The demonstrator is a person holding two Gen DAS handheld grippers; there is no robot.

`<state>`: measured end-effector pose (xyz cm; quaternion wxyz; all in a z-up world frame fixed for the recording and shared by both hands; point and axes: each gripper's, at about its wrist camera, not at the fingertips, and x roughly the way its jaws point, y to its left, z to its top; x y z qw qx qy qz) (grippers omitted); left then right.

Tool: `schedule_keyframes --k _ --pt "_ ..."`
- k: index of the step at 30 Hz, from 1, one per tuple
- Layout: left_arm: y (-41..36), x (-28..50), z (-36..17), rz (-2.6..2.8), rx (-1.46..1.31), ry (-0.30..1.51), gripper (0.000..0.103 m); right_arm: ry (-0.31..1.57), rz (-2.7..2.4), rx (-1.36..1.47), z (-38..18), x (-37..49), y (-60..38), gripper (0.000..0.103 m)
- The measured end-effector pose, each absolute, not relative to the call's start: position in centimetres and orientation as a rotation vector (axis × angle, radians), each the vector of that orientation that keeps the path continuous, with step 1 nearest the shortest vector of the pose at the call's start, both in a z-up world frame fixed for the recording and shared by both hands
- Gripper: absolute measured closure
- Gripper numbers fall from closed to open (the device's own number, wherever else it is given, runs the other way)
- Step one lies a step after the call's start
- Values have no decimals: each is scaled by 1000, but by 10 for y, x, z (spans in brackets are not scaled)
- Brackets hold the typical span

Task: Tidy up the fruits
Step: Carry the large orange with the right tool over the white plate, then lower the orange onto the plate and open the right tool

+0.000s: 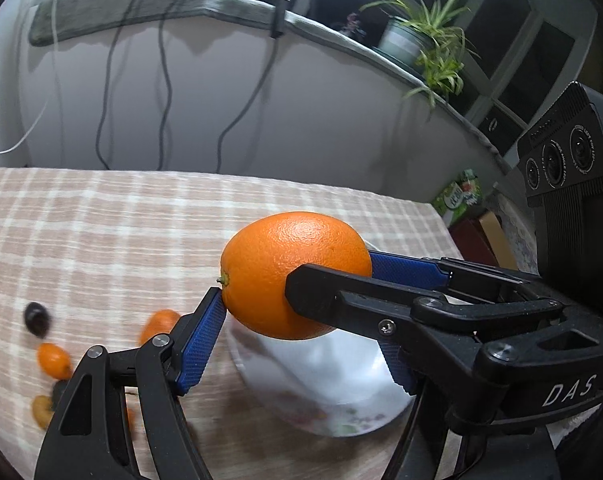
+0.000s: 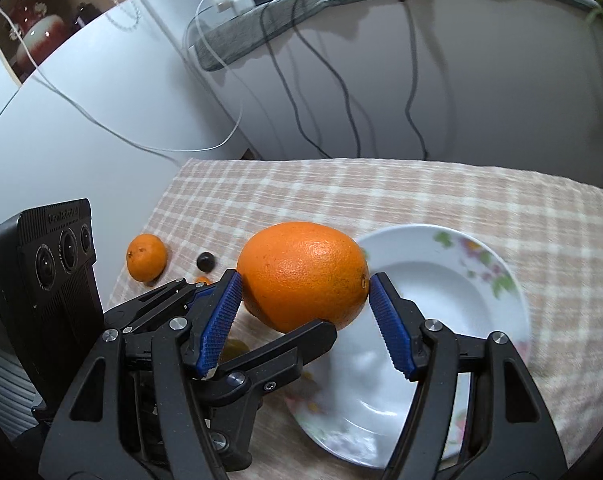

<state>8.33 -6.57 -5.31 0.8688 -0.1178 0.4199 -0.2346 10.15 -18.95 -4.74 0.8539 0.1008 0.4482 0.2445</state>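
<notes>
Checked cloth (image 1: 101, 220) fills the left wrist view up to its far edge, where a pale wall with hanging cables (image 1: 163, 92) rises. Bare cloth lies open between that edge and the orange (image 1: 289, 272), which is lifted clear of the table. The left gripper (image 1: 297, 292) is clamped on the orange, one blue pad at its stem end, the other behind its far end. The right gripper (image 1: 309, 300) comes in from the right of this view, its black finger lying across the orange's front. Beneath sits a white plate (image 1: 341, 400), blurred; whether anything lies in it I cannot tell. Small fruits (image 1: 53, 360) and a dark fruit (image 1: 37, 320) are scattered on the cloth near its left edge.

From the right wrist view, the right gripper (image 2: 305, 292) also grips the orange (image 2: 301, 272), a pad pressing each end. The left gripper (image 2: 277, 320) crosses underneath from the left. The plate (image 2: 481, 264), floral-rimmed, sits just right of and below the orange, its bowl mostly bare, with small blurred specks near the closer rim. A mandarin (image 2: 146, 257) and a dark fruit (image 2: 206, 261) rest near the cloth's left edge (image 2: 157, 216); open cloth stretches behind and right of the plate.
</notes>
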Motion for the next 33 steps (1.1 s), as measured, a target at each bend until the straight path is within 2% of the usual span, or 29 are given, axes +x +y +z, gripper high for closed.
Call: schedule_keyframes --k 16,33 --pt "-112 93 -73 -547 -231 938 31 977 441 264 -72 98 -237 34" --pt "-124 102 -85 -548 -223 980 30 1003 419 288 -83 101 -250 34"
